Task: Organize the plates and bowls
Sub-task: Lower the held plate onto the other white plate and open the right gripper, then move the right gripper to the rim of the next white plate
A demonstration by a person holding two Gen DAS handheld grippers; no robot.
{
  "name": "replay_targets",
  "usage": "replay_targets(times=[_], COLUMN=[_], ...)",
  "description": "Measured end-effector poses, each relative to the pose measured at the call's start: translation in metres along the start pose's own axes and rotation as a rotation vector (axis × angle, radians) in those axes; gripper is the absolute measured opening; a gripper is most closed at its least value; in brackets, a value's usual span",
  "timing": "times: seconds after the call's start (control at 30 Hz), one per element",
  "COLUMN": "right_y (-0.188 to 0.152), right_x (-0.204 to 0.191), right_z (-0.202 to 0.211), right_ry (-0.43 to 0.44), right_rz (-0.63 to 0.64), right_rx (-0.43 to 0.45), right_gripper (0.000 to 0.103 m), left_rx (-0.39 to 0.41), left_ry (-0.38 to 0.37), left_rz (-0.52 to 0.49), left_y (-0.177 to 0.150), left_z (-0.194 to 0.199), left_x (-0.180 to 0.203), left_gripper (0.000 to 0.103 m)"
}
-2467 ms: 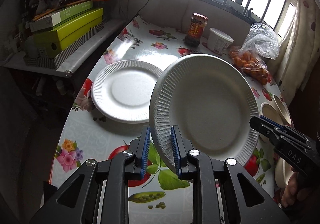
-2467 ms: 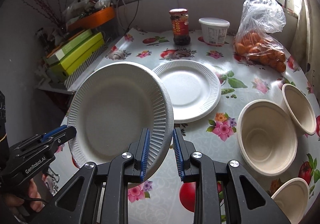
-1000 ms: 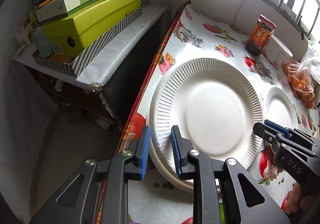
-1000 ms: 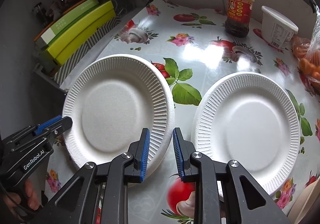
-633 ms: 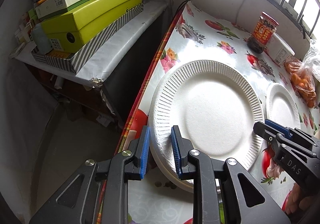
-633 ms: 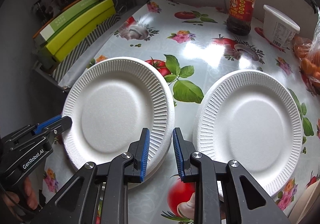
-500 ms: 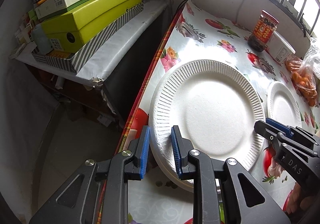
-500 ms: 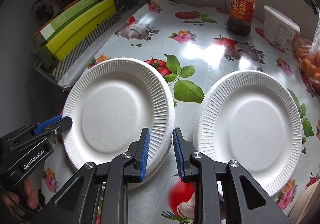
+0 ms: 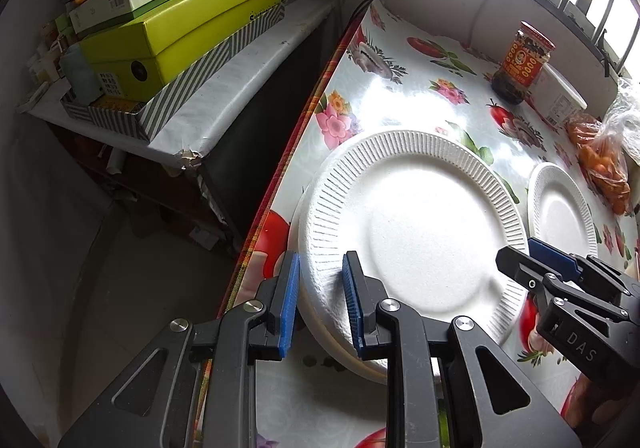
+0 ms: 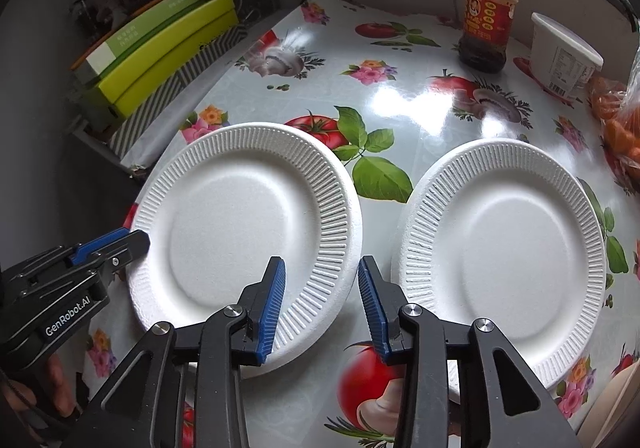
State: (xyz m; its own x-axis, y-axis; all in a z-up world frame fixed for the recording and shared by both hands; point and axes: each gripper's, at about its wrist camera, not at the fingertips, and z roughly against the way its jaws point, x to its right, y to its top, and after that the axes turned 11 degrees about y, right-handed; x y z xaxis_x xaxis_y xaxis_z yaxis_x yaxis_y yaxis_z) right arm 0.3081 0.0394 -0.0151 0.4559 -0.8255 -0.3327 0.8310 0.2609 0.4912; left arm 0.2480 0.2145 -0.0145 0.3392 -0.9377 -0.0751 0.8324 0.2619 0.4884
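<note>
A white ribbed paper plate (image 10: 248,224) lies on top of another white plate (image 9: 340,352) at the table's left edge. My left gripper (image 9: 322,256) is shut on the top plate's near left rim. My right gripper (image 10: 323,262) straddles the same plate's near right rim; its jaws are opening and the pads stand clear of the rim. Each gripper shows in the other's view: the right gripper (image 9: 520,264) at the plate's right, the left gripper (image 10: 120,244) at its left. A second white plate (image 10: 504,248) lies flat just to the right.
A red-labelled sauce jar (image 10: 488,15), a white tub (image 10: 560,55) and a bag of oranges (image 9: 604,163) stand at the back near the window. Green boxes (image 9: 180,27) sit on a lower side shelf past the table's left edge (image 9: 280,175).
Both grippers brought the held plate down onto the plate at the table's left edge. In the last half second the right gripper's jaws have spread off the rim; the left grip looks unchanged.
</note>
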Motion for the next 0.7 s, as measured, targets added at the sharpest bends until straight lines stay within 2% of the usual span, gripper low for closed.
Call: replay_targets(times=[0.03, 0.1, 0.13, 0.47, 0.7], right_y=[0.000, -0.001, -0.001, -0.006, -0.012], right_x=[0.000, -0.001, -0.002, -0.003, 0.000], right_z=[0.000, 0.000, 0.001, 0.011, 0.032], right_ry=[0.002, 0.012, 0.013, 0.010, 0.005], right_rz=[0.001, 0.003, 0.006, 0.009, 0.010], right_rx=[0.000, -0.001, 0.000, 0.017, 0.047], right_gripper=[0.039, 0.039, 0.039, 0.040, 0.041], left_rx=[0.003, 0.007, 0.011, 0.029, 0.045], left_ry=[-0.003, -0.007, -0.012, -0.024, -0.043], left_rz=[0.001, 0.004, 0.004, -0.004, -0.017], left_y=[0.000, -0.001, -0.001, -0.005, -0.011], left_z=[0.001, 0.003, 0.004, 0.017, 0.032], left_x=[0.000, -0.001, -0.001, 0.003, 0.010], left_gripper=[0.025, 0.035, 0.037, 0.038, 0.038])
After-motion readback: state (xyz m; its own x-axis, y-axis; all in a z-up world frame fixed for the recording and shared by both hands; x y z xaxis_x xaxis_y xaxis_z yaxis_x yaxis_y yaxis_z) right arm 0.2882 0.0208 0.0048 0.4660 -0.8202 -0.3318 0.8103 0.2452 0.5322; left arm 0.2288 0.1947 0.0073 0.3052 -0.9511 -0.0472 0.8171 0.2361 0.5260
